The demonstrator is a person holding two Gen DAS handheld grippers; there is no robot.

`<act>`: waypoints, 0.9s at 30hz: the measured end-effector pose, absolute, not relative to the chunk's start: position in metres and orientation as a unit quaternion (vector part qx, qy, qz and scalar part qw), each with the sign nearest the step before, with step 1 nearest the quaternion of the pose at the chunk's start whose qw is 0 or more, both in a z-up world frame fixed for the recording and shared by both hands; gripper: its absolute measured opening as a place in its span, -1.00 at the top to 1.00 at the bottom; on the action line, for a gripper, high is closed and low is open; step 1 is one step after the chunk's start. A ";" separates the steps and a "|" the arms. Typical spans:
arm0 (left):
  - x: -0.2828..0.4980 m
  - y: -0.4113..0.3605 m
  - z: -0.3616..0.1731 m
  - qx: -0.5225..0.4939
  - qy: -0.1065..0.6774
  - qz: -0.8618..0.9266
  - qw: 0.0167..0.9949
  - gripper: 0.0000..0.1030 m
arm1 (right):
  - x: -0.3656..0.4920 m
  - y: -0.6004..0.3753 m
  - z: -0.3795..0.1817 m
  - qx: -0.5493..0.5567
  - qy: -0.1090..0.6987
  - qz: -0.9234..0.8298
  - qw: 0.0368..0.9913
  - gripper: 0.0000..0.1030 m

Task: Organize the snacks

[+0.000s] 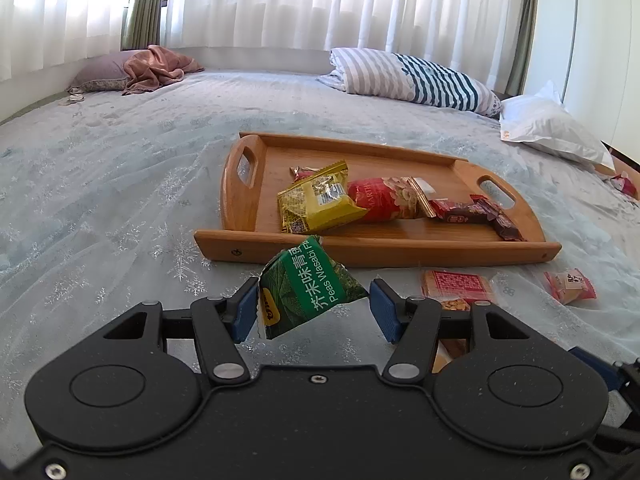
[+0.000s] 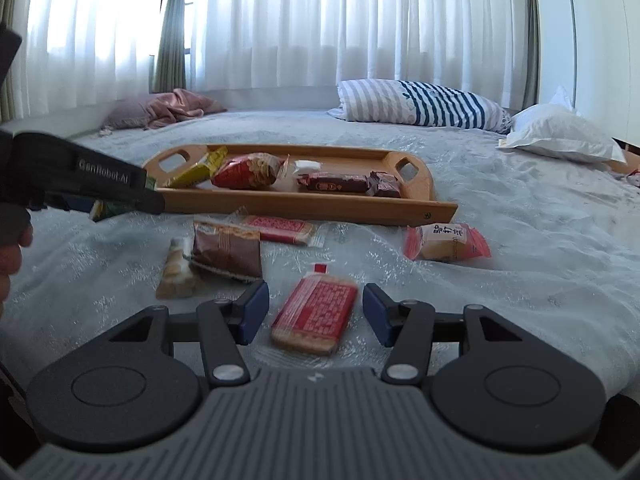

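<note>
Left gripper [image 1: 312, 306] jaws wide apart, green pea packet [image 1: 310, 288] tilted between them, touching the left pad, tray [image 1: 376, 252] rim just ahead, right gripper [image 2: 316, 312] open, straddling red cracker pack [image 2: 314, 312], long axis pointing forward, open bedspread [image 2: 520, 280] to its right

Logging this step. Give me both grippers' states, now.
Left gripper: open, green pea packet between its fingers, touching only one pad.
Right gripper: open, empty, red biscuit pack below it.
</note>
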State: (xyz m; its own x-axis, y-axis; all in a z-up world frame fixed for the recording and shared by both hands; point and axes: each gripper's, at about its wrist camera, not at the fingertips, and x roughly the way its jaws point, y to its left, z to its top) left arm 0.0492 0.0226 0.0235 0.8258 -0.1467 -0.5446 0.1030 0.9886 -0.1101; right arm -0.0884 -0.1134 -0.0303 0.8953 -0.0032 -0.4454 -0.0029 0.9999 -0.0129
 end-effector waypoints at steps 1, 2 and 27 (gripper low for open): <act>0.049 0.023 0.024 -0.038 0.288 -0.065 0.955 -0.10 | -0.088 -0.113 -0.030 -0.004 0.229 -0.004 0.973 0.11; 0.049 0.022 0.023 -0.037 0.287 -0.066 0.955 -0.10 | -0.088 -0.112 -0.029 -0.003 0.228 -0.005 0.974 0.22; 0.086 0.026 0.065 -0.055 0.266 -0.071 0.960 -0.10 | -0.031 -0.149 0.026 0.034 0.160 -0.010 0.987 0.25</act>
